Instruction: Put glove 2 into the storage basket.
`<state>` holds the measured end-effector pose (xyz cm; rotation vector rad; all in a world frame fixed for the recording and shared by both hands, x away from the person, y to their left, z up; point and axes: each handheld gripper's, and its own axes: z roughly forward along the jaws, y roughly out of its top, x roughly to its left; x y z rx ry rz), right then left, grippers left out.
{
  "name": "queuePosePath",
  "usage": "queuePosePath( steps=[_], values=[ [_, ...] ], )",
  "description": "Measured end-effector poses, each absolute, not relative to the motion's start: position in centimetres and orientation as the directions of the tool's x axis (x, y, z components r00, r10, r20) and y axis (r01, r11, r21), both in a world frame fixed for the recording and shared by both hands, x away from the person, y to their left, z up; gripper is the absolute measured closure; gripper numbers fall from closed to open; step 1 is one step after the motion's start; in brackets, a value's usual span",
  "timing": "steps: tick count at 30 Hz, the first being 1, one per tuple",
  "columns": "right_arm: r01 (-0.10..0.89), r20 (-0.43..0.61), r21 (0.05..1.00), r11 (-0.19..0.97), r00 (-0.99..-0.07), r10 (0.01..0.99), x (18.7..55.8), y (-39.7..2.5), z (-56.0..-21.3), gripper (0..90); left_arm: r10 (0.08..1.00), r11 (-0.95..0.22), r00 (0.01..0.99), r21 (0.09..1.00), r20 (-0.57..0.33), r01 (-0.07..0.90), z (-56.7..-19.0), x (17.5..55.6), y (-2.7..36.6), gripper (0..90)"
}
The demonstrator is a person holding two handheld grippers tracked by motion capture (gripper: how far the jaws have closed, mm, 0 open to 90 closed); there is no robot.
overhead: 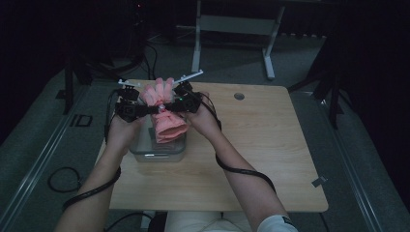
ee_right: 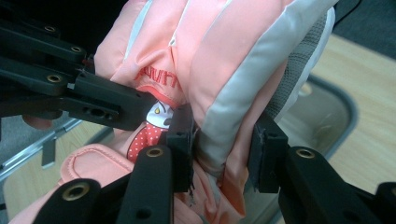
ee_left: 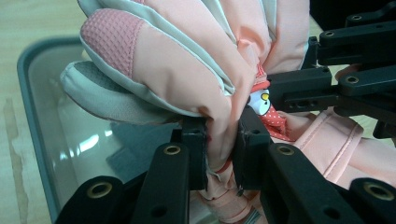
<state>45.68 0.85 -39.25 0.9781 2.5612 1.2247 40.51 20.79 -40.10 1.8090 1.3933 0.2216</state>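
From the high view, 2 forearms reach in from the near edge and hold a pink glove [overhead: 162, 104] above a clear container [overhead: 157, 147] at the left part of the wooden surface [overhead: 256, 150]. The left hand-held gripper [ee_left: 220, 147] clamps a fold of the glove's pink fabric, and its view shows a textured pink fingertip patch and the container's grey rim below. The right hand-held gripper [ee_right: 219, 149] pinches the glove's pale grey edge; its view shows red lettering and a small penguin tag [ee_right: 156, 114]. The surface stands on grey floor in a dark room, with a grey table frame [overhead: 232, 29] at the far side. The lettering is partly hidden by the left hand-held gripper.
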Motion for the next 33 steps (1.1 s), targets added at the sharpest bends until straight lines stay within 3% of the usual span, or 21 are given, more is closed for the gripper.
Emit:
queuePosePath(
  steps=[6,25,30,33],
  values=[
    [0.516,0.148,0.697,0.498,-0.784,0.603,46.9,1.8,-42.0,65.7,0.86,-0.008,0.34,0.656,-0.38,0.754,-43.2,41.4,21.5,76.5],
    [0.55,0.157,0.618,0.562,-0.787,0.597,47.7,2.8,-47.4,65.2,0.886,-0.011,0.272,0.57,-0.375,0.822,-48.4,41.8,21.2,74.9],
    [0.567,0.169,0.604,0.56,-0.778,0.605,48.1,3.0,-48.1,64.4,0.902,-0.012,0.245,0.545,-0.357,0.838,-48.7,42.3,21.2,67.9],
    [0.574,0.174,0.594,0.564,-0.776,0.607,48.3,3.3,-48.2,62.6,0.927,-0.05,0.237,0.532,-0.29,0.845,-48.7,42.5,21.0,57.7]
  ],
)
